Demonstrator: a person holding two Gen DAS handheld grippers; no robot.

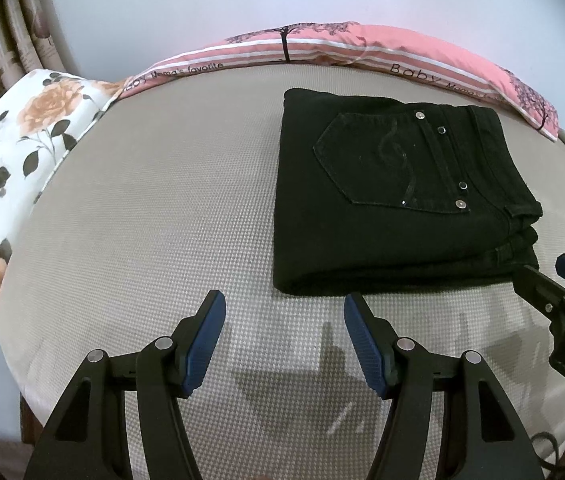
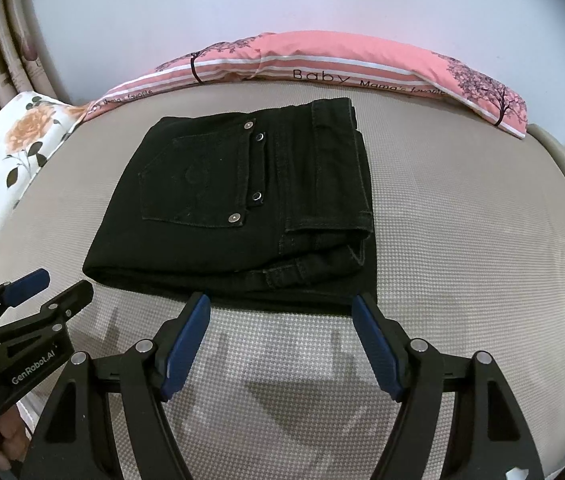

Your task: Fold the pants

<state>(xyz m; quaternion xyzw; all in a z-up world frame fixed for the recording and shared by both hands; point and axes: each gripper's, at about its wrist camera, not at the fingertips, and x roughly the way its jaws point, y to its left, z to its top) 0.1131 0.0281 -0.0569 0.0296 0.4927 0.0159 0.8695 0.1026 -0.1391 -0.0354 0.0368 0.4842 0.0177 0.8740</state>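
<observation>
Left gripper [image 1: 284, 312] agape, right gripper [image 2: 281, 314] likewise (both angled downward)

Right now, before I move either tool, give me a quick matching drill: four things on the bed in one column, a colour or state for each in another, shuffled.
Things:
1. pants
2. long pillow
3. floral pillow
4. left tool

States:
A. white with orange roses
B. open, holding nothing
C. black, folded into a stack
D. pink with stripes and trees

Pairs: 1-C, 2-D, 3-A, 4-B
</observation>
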